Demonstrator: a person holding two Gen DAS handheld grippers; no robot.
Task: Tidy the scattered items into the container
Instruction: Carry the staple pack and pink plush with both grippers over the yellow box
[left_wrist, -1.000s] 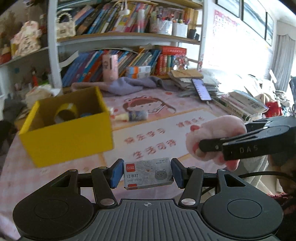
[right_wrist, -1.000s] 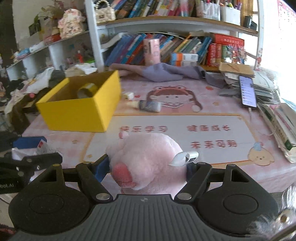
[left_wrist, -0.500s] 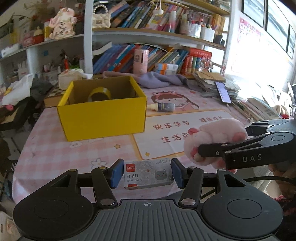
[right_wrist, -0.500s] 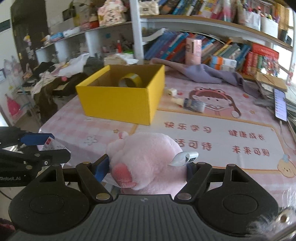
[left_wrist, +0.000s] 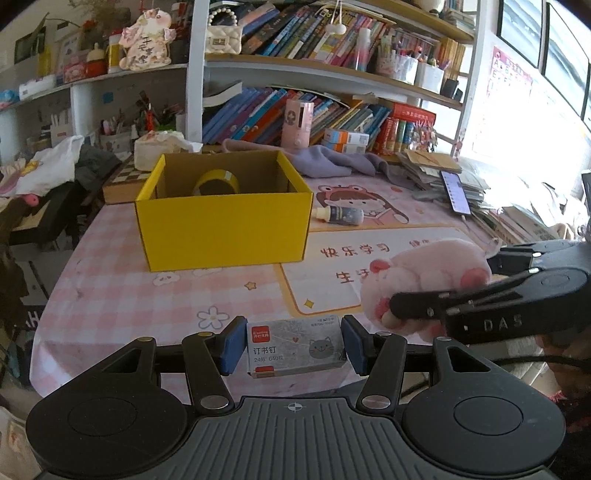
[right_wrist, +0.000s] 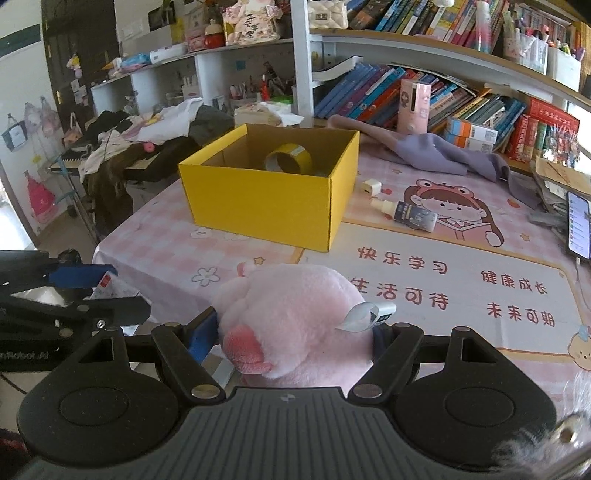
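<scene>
While the left gripper (left_wrist: 293, 345) clamps a staple box (left_wrist: 294, 346) and the right gripper (right_wrist: 295, 328) squeezes a pink plush toy (right_wrist: 291, 317), the open yellow box (left_wrist: 225, 218) lies ahead on the surface, nearer and straighter before the left gripper.

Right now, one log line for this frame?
left gripper: shut on staple box | right gripper: shut on pink plush | yellow box: holds tape roll

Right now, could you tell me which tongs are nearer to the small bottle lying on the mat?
Right. The right tongs, gripping the pink plush, sit nearer the bottle; the left tongs, holding the staple box, are farther left.
</scene>
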